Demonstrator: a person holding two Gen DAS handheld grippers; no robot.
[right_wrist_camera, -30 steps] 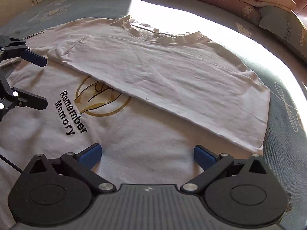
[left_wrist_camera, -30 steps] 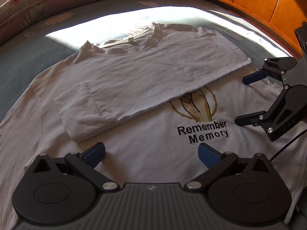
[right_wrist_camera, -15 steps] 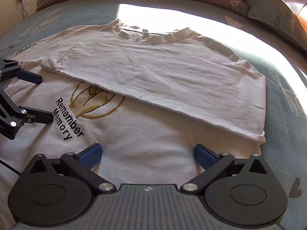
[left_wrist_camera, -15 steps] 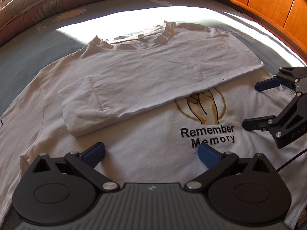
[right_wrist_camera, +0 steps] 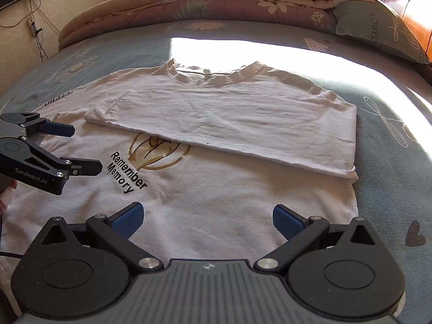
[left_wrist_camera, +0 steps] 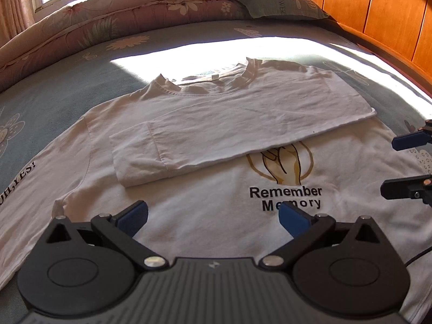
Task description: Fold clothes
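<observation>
Bed: a blue-grey sheet [left_wrist_camera: 67, 86] with a pale flower print carries everything; a broad band of sunlight crosses it near the far edge.
Quilt: a folded floral quilt [right_wrist_camera: 216, 2] is heaped along the far edge of the bed.
Headboard: orange wooden panels [left_wrist_camera: 378, 13] run along the bed's right side in the left wrist view.
Pillow: a grey-green pillow [right_wrist_camera: 378, 29] sits in the far right corner, against the quilt.
T-shirt: a white T-shirt [left_wrist_camera: 210, 221] lies flat in the middle of the bed, collar toward the quilt; its right side and sleeve are folded across the chest (the fold half covers a gold emblem), and the black words "Remember Memory" stay readable below.
Left gripper: the left gripper [left_wrist_camera: 213, 216] hovers over the shirt's lower front, blue-padded fingers spread wide, nothing between them.
Right gripper: the right gripper [right_wrist_camera: 208, 217] hangs over the lower hem area near the bed's near edge, likewise splayed and empty.
</observation>
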